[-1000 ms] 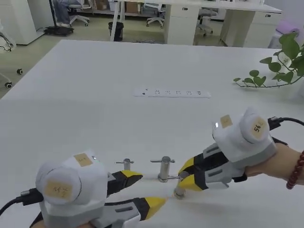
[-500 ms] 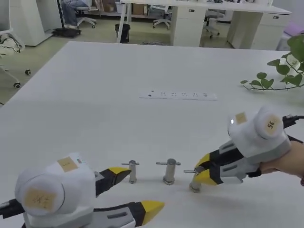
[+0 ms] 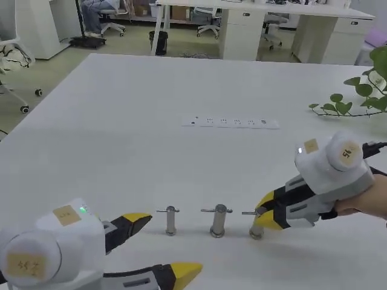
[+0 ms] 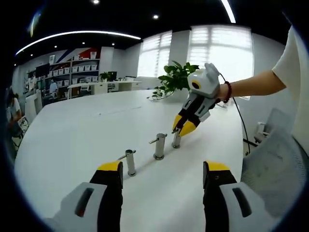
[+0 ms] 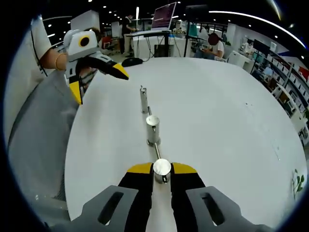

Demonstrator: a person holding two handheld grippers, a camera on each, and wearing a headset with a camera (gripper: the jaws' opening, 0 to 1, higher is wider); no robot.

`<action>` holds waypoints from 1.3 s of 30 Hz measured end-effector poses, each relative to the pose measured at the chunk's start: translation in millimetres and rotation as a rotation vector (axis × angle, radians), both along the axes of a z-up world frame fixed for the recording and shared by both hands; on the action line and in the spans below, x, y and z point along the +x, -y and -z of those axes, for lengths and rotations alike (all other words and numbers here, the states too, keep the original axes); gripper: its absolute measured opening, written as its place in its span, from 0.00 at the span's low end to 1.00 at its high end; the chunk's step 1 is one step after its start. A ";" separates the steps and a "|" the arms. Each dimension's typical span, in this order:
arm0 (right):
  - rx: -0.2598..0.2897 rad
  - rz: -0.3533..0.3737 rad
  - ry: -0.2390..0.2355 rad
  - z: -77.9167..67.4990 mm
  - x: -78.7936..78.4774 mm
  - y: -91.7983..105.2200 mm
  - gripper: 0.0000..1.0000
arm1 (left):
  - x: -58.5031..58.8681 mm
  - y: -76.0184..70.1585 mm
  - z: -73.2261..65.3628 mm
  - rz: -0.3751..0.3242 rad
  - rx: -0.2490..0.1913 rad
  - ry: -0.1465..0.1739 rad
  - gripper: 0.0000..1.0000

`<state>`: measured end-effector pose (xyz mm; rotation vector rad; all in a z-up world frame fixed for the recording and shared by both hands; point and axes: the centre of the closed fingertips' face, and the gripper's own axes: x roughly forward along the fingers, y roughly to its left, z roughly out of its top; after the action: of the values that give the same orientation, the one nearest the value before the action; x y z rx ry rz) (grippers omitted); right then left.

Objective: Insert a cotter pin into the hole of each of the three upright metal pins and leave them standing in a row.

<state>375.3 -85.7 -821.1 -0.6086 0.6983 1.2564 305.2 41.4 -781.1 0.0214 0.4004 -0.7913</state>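
Three upright metal pins stand in a row on the white table (image 3: 121, 121): the left pin (image 3: 171, 221), the middle pin (image 3: 218, 222) and the right pin (image 3: 256, 229). Each has a thin cotter pin crosswise through its top. My right gripper (image 3: 263, 219) is shut on the right pin (image 5: 161, 167), its yellow tips on either side of the pin's head. Beyond it in the right gripper view stand the middle pin (image 5: 153, 129) and the left pin (image 5: 144, 99). My left gripper (image 3: 169, 243) is open, low and to the left of the row, holding nothing (image 4: 162, 166).
A white power strip (image 3: 230, 122) lies flat further back on the table. A potted plant (image 3: 363, 90) trails leaves at the right edge. Desks and office chairs stand beyond the far edge of the table.
The right gripper has carried the right pin back and to the right, into line with the other two. The left gripper has drawn back from the row toward the lower left.
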 end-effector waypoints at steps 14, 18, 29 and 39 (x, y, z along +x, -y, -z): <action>0.016 0.020 -0.022 0.9 5.2 5.3 0.14 | -1.3 -10.8 3.4 -0.014 0.034 -0.006 0.68; 0.033 0.015 -0.038 -0.3 4.0 4.5 0.14 | -1.5 -12.1 4.5 -0.017 0.037 -0.009 0.68; 0.073 0.036 -0.086 0.2 3.0 4.2 0.16 | -0.8 -15.7 4.4 -0.024 0.043 -0.009 0.69; 0.151 0.172 -0.131 0.0 -0.9 4.8 0.32 | 1.1 -20.6 2.3 -0.043 0.043 -0.010 0.73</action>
<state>374.4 -90.4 -821.1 -0.3370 0.7408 1.1829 306.3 62.0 -783.4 0.0487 0.4261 -0.7408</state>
